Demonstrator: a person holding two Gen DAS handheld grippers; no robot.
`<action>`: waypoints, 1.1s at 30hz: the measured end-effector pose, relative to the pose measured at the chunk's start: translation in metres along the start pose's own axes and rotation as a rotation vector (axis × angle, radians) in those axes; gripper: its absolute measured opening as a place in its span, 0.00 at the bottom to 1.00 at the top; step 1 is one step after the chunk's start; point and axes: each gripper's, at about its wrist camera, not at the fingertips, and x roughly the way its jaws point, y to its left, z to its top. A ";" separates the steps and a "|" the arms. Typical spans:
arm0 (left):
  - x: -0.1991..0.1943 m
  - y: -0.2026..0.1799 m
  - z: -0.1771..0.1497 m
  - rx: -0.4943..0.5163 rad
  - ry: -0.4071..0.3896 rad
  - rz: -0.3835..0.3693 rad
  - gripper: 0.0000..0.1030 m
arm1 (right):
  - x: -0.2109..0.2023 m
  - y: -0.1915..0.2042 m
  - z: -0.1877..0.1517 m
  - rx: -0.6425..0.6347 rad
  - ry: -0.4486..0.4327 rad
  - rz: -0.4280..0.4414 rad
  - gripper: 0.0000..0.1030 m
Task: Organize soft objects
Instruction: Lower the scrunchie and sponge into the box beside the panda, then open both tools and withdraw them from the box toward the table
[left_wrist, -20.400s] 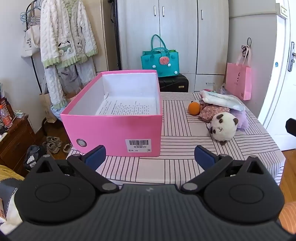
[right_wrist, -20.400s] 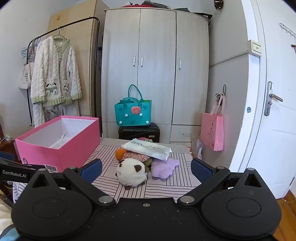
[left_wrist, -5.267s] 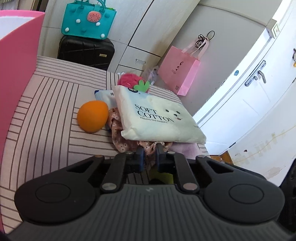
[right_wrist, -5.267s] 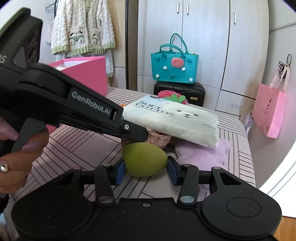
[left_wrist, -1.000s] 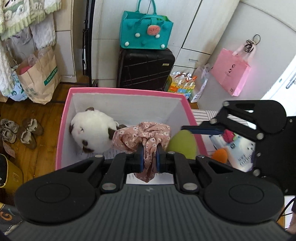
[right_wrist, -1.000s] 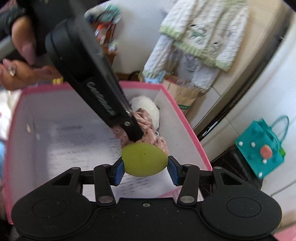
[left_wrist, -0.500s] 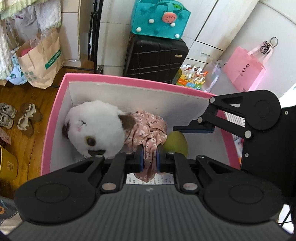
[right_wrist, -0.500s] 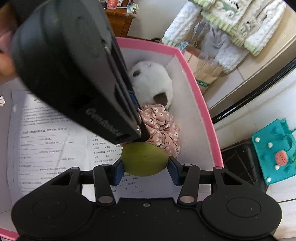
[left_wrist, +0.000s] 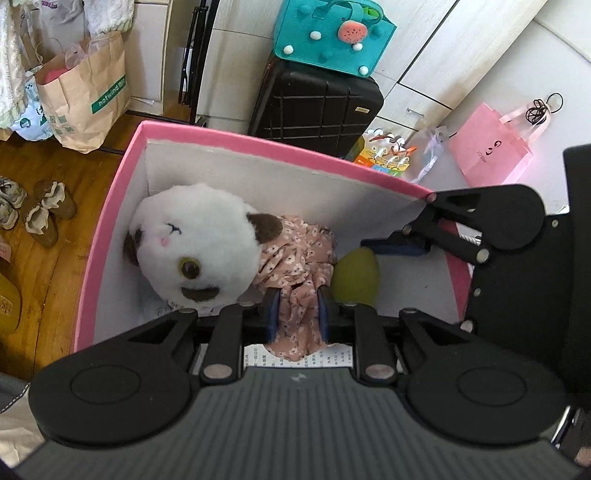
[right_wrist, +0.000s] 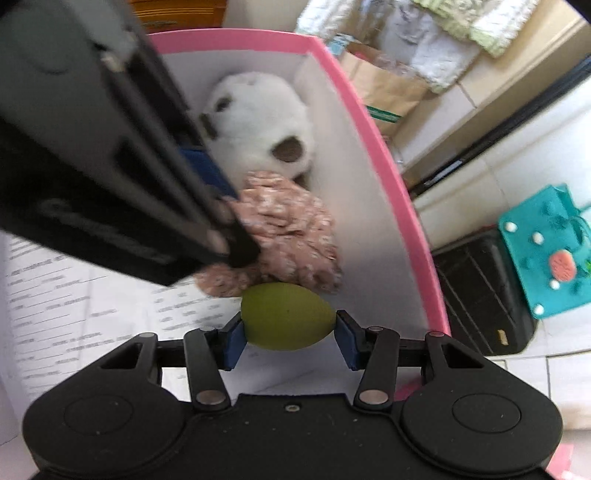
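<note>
The pink box holds a white panda plush in its far left corner. A floral pink cloth lies bunched against the panda, its near end still between the blue pads of my left gripper, whose jaws are opening. In the right wrist view my right gripper is shut on a green egg-shaped sponge, low inside the box next to the floral cloth. The left gripper's black body fills that view's upper left, and the panda lies beyond it.
A printed paper sheet lines the box floor. Behind the box stand a black suitcase with a teal bag on top. A brown paper bag, shoes on the wooden floor and a pink gift bag surround it.
Both grippers have sunk deeper into the box. The cloth now rests against the panda, the left pads stand slightly wider apart, and the green sponge sits beside the cloth.
</note>
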 end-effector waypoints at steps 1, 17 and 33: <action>0.001 0.000 0.000 -0.002 0.003 0.004 0.16 | -0.001 0.000 -0.001 0.002 -0.002 -0.004 0.53; 0.023 -0.007 0.004 -0.015 0.054 0.048 0.13 | -0.054 0.005 -0.038 0.089 -0.156 -0.028 0.61; -0.059 -0.031 -0.030 0.099 -0.022 0.123 0.40 | -0.111 0.026 -0.081 0.342 -0.297 0.164 0.62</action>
